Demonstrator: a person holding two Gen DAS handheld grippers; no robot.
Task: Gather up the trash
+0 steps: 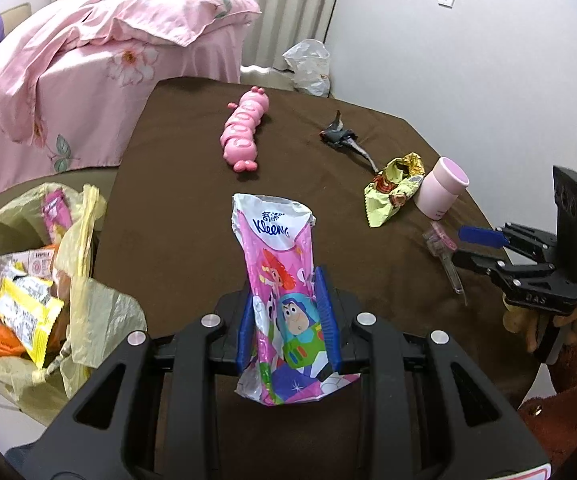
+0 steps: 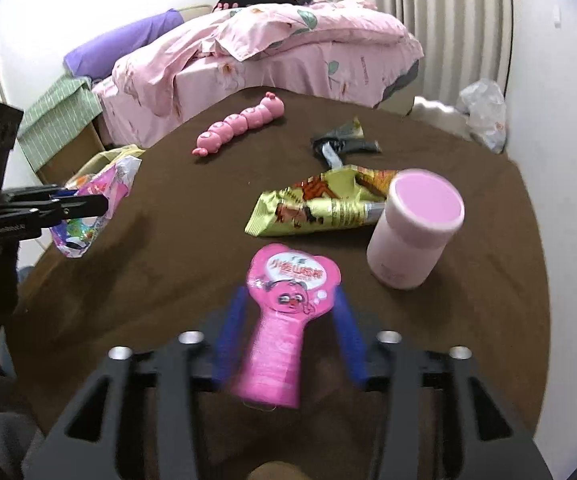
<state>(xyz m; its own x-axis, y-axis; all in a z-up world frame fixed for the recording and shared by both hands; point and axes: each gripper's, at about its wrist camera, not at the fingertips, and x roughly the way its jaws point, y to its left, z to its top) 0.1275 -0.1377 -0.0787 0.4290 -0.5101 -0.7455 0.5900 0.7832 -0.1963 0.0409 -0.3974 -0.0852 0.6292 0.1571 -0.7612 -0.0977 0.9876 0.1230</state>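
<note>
The tissue wrapper (image 1: 284, 300), pink with cartoon figures, stands pinched between the blue fingers (image 1: 328, 316) of the left gripper (image 1: 286, 316), whose jaws are closed in on its lower half; its white top rises ahead of the tips and its torn bottom hangs behind them, above the brown table (image 1: 192, 168). To the left of those jaws and lower sits a yellow trash bag (image 1: 84, 248), open-mouthed, with orange and yellow packets inside.

A pink lollipop wrapper (image 2: 284, 312) lies on the table between the fingers of the right gripper (image 2: 288, 320). Its jaws stand wide, with a gap on each side of the wrapper, gripping nothing.

Ahead of the right jaws and to their right a pink cup (image 2: 414, 228) stands, with a yellow-green snack bag (image 2: 312, 208) touching it. Farther ahead lie a dark wrapper (image 2: 342, 142) and a pink caterpillar toy (image 2: 240, 124).
</note>
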